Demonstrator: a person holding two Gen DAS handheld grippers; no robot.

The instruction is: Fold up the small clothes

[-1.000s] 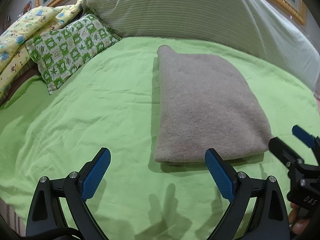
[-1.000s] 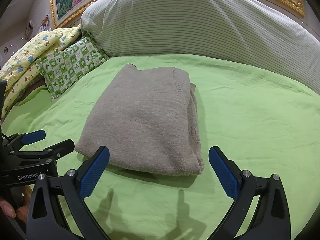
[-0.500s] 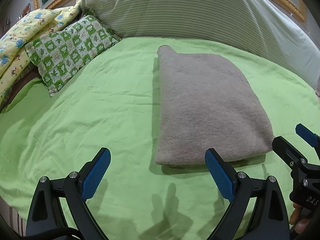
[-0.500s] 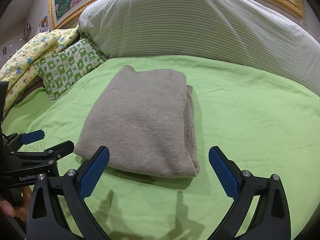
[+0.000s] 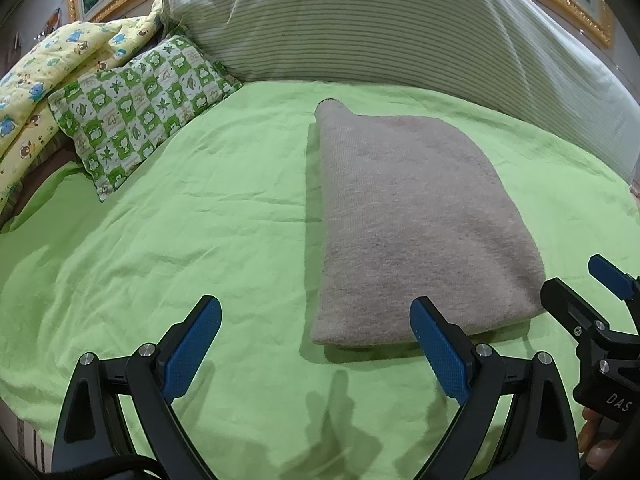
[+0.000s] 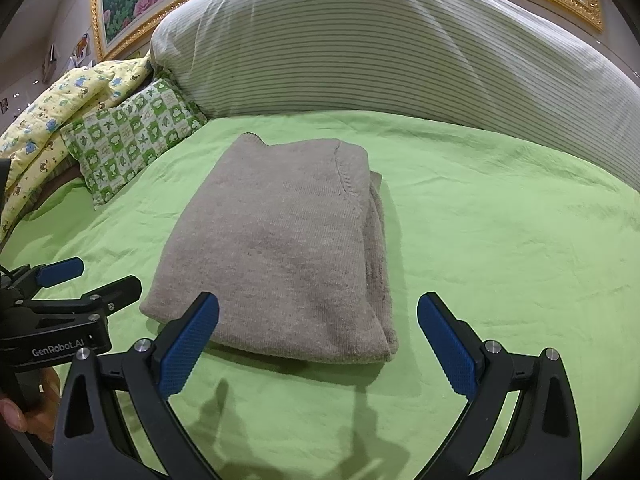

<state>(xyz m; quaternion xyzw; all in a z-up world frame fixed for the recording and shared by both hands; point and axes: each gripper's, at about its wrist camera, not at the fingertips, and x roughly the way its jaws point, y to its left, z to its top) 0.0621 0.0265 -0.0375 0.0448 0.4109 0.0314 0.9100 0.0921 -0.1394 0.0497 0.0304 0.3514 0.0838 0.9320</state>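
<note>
A grey-brown knit garment (image 5: 416,224) lies folded into a neat rectangle on the green bedsheet (image 5: 200,240); it also shows in the right wrist view (image 6: 280,248), with stacked layers at its right edge. My left gripper (image 5: 316,344) is open and empty, just in front of the garment's near left corner. My right gripper (image 6: 318,344) is open and empty, just in front of its near edge. Each gripper shows at the edge of the other's view, the right one (image 5: 588,296) and the left one (image 6: 88,280).
A large striped pillow (image 5: 380,32) runs along the back of the bed. A green checked pillow (image 5: 136,108) and a yellow patterned quilt (image 5: 44,76) lie at the back left. A gold picture frame (image 6: 120,12) hangs on the wall behind.
Both grippers have drawn back slightly from the folded garment and stay open. The garment has not moved.
</note>
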